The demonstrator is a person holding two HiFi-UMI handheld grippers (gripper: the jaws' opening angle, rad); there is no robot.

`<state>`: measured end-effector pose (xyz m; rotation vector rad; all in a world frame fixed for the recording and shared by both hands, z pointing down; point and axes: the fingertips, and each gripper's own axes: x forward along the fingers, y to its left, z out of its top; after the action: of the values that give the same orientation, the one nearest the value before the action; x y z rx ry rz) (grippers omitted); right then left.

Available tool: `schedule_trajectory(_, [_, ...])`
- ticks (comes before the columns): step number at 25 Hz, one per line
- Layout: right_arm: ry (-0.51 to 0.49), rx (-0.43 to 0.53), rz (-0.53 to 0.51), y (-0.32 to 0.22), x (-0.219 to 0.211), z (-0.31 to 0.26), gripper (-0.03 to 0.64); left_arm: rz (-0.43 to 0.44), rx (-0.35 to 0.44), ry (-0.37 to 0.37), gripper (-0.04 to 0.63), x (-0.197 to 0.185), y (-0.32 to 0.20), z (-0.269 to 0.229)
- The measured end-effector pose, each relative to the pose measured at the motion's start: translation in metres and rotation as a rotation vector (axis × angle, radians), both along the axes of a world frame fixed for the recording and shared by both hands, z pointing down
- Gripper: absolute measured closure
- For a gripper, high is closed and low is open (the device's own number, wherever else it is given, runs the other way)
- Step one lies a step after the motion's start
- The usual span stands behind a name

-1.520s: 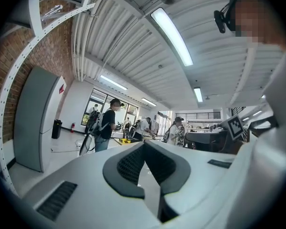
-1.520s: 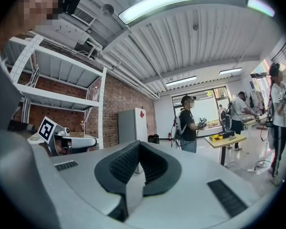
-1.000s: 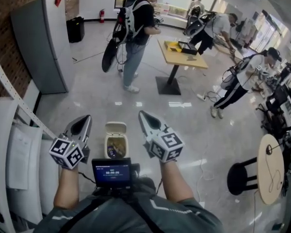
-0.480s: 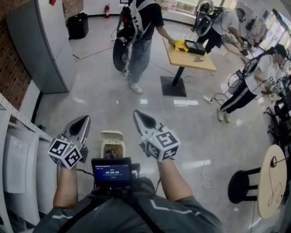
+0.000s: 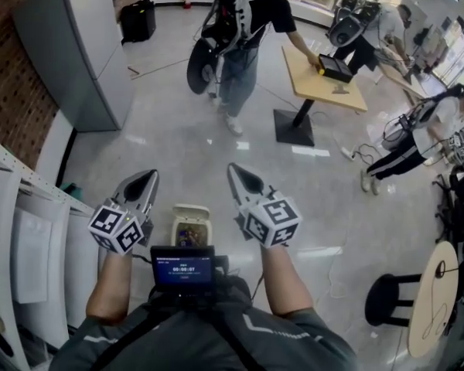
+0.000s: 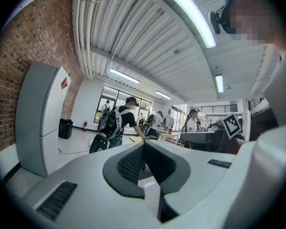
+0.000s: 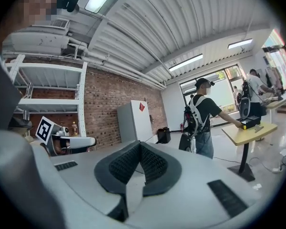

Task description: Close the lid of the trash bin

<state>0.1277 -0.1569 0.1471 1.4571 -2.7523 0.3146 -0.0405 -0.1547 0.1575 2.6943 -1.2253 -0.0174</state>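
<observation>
brick wall (image 5: 15, 91) at left, grey cabinet (image 5: 77, 45) beside it — glossy pale floor (image 5: 178, 130) (ceiling strip lights (image 6: 188, 13)).

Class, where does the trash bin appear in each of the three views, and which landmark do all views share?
Head view: trash bin, lid open, at bottom centre.
Left gripper view: not in it.
Right gripper view: not in it.
Shared landmark: grey cabinet, upper left in the head view; cabinet left in the left gripper view; cabinet centre in the right gripper view.
</observation>
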Motion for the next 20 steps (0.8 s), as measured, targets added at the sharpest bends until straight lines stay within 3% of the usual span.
schedule_trajectory(4, [-0.007,-0.038,0.058,-0.025,-0.004,0.012,0.606,0.015,-0.048,-0.059,0.600,-0.010,-0.027,0.024])
schedule_trajectory(8, [0.018,-0.090,0.106,-0.056,-0.013,0.034,0.606,0.059,-0.132,-0.038,0.600,-0.017,-0.063,0.052])
schedule_trajectory(13, [0.023,-0.196,0.122,-0.051,-0.018,0.078,0.606,0.089,-0.208,-0.041,0.600,-0.014,-0.062,0.080])
schedule_trajectory(17, [0.037,-0.257,0.153,-0.058,-0.015,0.117,0.606,0.108,-0.256,0.003,0.600,-0.010,-0.071,0.106])
schedule_trajectory(20, [0.051,-0.307,0.135,-0.063,-0.024,0.145,0.606,0.087,-0.308,-0.031,0.600,-0.011,-0.076,0.135])
